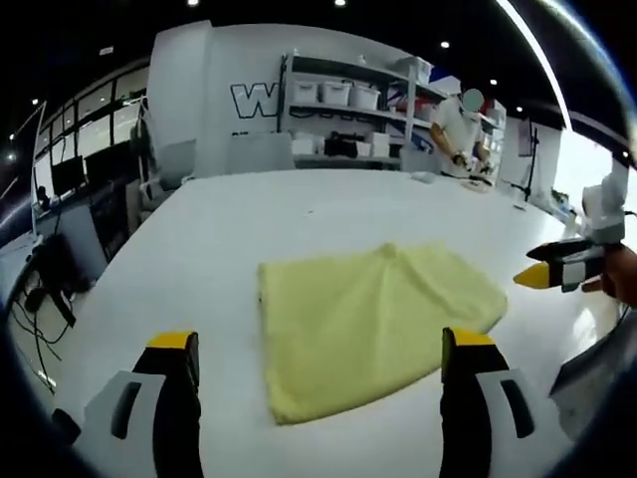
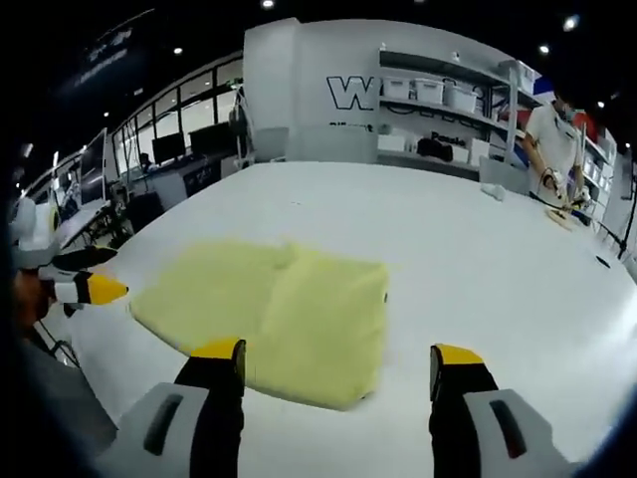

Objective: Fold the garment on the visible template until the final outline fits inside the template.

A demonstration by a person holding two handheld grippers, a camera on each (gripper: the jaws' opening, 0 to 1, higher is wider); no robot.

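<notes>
In the left gripper view, my left gripper (image 1: pixel 317 373) hung with its jaws wide apart and empty, above the near edge of the garment (image 1: pixel 373 319). The yellow cloth lay folded into a compact patch on the white table (image 1: pixel 199 239). My right gripper (image 1: pixel 559 267) came in from the right, just beside the cloth's rounded end; I could not tell its state there.

In the right gripper view, my right gripper (image 2: pixel 336 388) was also spread and empty, with the garment (image 2: pixel 289 314) lying flat ahead. The left gripper (image 2: pixel 85 287) showed at the left.

I judged the folding mostly done. I could make out no template outline, so the fit stayed unconfirmed.
</notes>
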